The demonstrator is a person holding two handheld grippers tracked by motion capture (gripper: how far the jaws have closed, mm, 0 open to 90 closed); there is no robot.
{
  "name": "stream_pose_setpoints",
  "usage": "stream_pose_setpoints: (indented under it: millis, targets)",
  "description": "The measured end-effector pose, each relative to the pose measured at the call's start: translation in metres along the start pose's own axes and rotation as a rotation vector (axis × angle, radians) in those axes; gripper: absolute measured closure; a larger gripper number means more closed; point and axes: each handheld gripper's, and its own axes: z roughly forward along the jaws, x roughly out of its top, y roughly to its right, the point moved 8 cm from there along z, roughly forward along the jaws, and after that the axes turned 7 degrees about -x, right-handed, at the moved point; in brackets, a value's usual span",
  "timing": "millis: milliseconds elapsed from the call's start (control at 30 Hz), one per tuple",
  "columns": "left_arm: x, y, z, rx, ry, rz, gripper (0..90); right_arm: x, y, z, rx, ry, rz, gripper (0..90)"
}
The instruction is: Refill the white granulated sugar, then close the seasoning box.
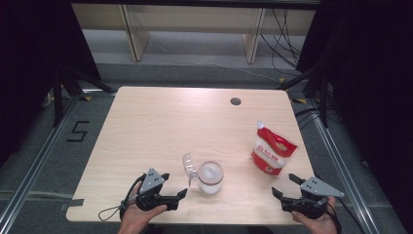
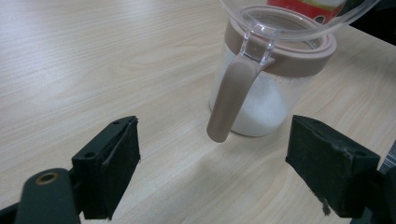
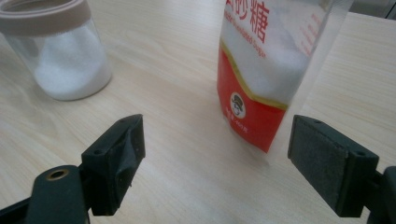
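Jar point(image 2: 261, 93) stands just ahead of left tool point(image 2: 212, 163), jaws apart.

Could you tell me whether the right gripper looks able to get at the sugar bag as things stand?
Probably yes. The right gripper is open, its jaws pointing at the upright sugar bag, with bare table between them. The jar stands well off to the side.

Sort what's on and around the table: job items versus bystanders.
Job items:
clear glass jar with brown rim, lid flipped open
red-and-white standing sugar pouch
left hand-held gripper
right hand-held gripper

Bystanders:
round cable hole in tabletop
floor cables
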Motion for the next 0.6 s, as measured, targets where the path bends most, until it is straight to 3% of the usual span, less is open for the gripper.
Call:
stream_pose_setpoints:
  millis: [133,167,200,267,367,400,600]
  targets:
    - [0.002,0.003,-0.001,-0.001,0.007,-0.006,16.5,-0.001,-0.003,0.0,-0.002,-0.011,0.004,19.8]
    - [0.003,0.003,-0.002,0.004,0.004,-0.003,16.5,-0.001,-0.002,0.001,0.005,-0.005,-0.019,19.7]
    - [0.004,0.002,-0.002,0.001,0.002,0.015,16.5,-0.001,-0.003,0.001,0.006,-0.006,-0.019,19.6]
    - [0.005,0.002,-0.002,0.003,0.015,-0.005,16.5,-0.003,-0.006,0.001,0.003,-0.027,0.001,19.3]
    - [0.007,0.001,-0.005,0.007,0.012,0.007,16.5,-0.004,-0.006,0.0,-0.002,-0.034,-0.001,19.3]
    - [0.007,0.0,-0.005,0.014,0.012,0.006,16.5,-0.003,-0.004,0.001,0.0,-0.021,-0.03,19.3]
    - [0.012,0.003,-0.006,0.011,0.021,0.005,16.5,-0.003,-0.003,0.002,-0.004,-0.02,-0.041,19.0]
